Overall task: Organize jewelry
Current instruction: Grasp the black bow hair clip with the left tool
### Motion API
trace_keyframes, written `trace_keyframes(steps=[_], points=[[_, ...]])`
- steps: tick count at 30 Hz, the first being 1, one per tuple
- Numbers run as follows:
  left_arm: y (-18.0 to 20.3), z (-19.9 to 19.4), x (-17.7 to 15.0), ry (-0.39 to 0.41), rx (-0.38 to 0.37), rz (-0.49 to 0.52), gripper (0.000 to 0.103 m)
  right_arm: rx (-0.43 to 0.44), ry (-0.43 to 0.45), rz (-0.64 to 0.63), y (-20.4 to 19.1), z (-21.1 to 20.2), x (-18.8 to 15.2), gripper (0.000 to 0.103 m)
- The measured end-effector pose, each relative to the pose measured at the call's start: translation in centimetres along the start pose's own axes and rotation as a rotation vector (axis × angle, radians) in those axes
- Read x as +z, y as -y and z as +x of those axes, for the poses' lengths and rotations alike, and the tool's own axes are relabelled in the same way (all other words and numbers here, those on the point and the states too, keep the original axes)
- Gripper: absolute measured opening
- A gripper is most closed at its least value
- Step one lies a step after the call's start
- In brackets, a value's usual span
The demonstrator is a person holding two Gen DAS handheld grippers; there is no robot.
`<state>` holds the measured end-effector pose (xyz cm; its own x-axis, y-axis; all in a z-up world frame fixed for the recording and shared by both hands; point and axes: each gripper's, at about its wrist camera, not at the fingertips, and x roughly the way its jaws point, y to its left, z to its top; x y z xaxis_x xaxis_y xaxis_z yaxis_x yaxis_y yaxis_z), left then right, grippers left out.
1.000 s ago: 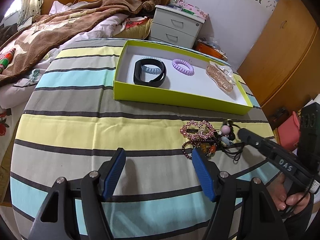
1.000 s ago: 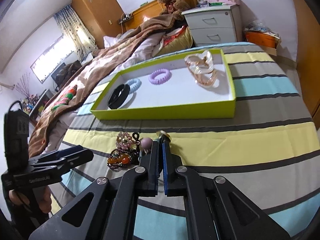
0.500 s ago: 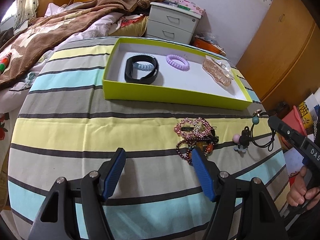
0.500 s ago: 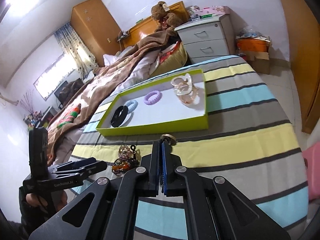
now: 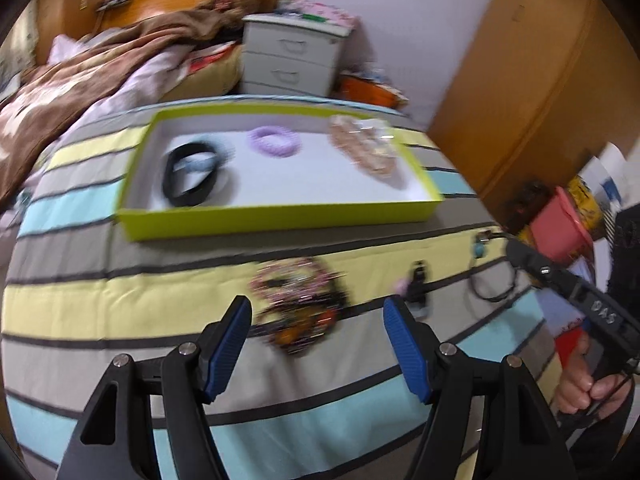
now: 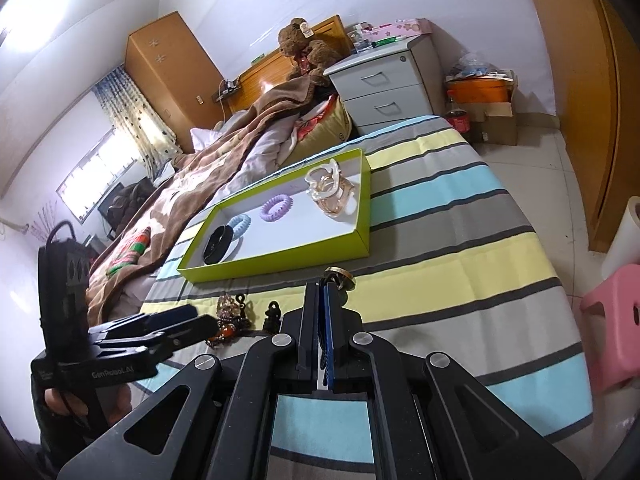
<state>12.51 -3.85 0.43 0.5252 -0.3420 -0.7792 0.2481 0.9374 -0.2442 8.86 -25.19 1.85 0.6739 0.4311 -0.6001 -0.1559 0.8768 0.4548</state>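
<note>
While the right tongs [image 6: 322, 292] sit pressed together on a black cord, we log the step in hand as carrying one piece from the loose pile to the tray [image 5: 280, 216]. The cord [image 5: 490, 294] hangs from the tips in a thin loop in the left view, with beads [image 5: 478, 246] strung near the pinch; a gold disc [image 6: 340, 273] shows just past the tips in the right view. The piece appears lifted off the worktop [image 6: 440, 264], though motion blur makes this a judgement.

Left tongs [image 5: 318, 320] are spread wide and hold nothing; they hover over the remaining pile [image 5: 298, 308], a tangle of pink and dark beads with an orange piece. A small black charm [image 5: 418, 280] lies just right of the pile.

Tray contents: black band [image 5: 192, 180], pale blue coil [image 6: 240, 224] touching it, purple coil [image 5: 274, 142], clear amber clip [image 6: 330, 192]. White floor lies bare between the purple coil and the near wall.

Next move, as we judge it: carry the cord over the near green wall, high enough that the dangling loop clears it, lower onto the bare white patch, then part the tongs. Risk: the loop may snag the wall or the clip.
</note>
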Motion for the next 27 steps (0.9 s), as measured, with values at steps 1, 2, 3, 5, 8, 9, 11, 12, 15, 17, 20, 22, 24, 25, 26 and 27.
trace_keyframes(steps=[1,2,3,5,8,9,11,12,15,17,20,22,24,25,26,27], points=[[0.6,0.2,0.3,-0.002,-0.008,0.014,0.07,-0.001,0.001,0.001,0.0,0.0,0.0,0.002],[1.2,0.5,0.4,-0.008,-0.014,0.029,0.07,-0.002,0.003,0.002,0.1,-0.1,-0.1,0.002],[1.8,0.8,0.5,-0.015,-0.019,0.044,0.07,-0.004,0.004,0.001,0.2,-0.3,-0.1,0.002],[2.9,1.4,0.7,-0.026,-0.028,0.073,0.07,-0.006,0.01,0.004,0.6,-0.5,-0.1,0.002],[3.8,2.4,0.9,-0.04,-0.017,0.081,0.07,-0.005,0.013,0.007,0.9,-0.8,-0.2,0.002],[4.1,2.6,0.8,-0.041,-0.014,0.084,0.07,-0.005,0.013,0.008,1.0,-0.9,-0.2,0.002],[4.7,3.1,0.8,-0.048,-0.013,0.101,0.07,-0.005,0.012,0.01,1.2,-0.9,-0.3,0.002],[4.9,3.3,0.8,-0.052,-0.013,0.103,0.07,-0.004,0.01,0.012,1.3,-0.9,-0.3,0.002],[5.7,3.9,0.7,-0.062,-0.015,0.117,0.068,0.001,0.008,0.015,1.4,-0.8,-0.5,0.002],[6.1,4.4,0.6,-0.072,-0.004,0.119,0.058,-0.001,0.011,0.014,1.5,-0.8,-0.5,0.002],[6.6,5.0,0.5,-0.08,0.005,0.129,0.051,-0.003,0.011,0.019,1.8,-0.8,-0.6,0.002],[6.8,5.3,0.4,-0.091,0.009,0.136,0.045,-0.002,0.011,0.024,1.9,-0.9,-0.7,0.002],[7.0,5.4,0.4,-0.091,0.009,0.138,0.041,-0.001,0.012,0.027,2.0,-0.9,-0.7,0.002],[7.0,5.4,0.4,-0.09,0.013,0.14,0.038,0.0,0.012,0.027,2.1,-0.9,-0.7,0.002],[7.0,5.4,0.4,-0.089,0.016,0.14,0.034,-0.002,0.012,0.027,2.0,-0.9,-0.7,0.002],[6.9,5.4,0.4,-0.088,0.02,0.137,0.032,-0.002,0.013,0.026,2.0,-0.9,-0.7,0.002]])
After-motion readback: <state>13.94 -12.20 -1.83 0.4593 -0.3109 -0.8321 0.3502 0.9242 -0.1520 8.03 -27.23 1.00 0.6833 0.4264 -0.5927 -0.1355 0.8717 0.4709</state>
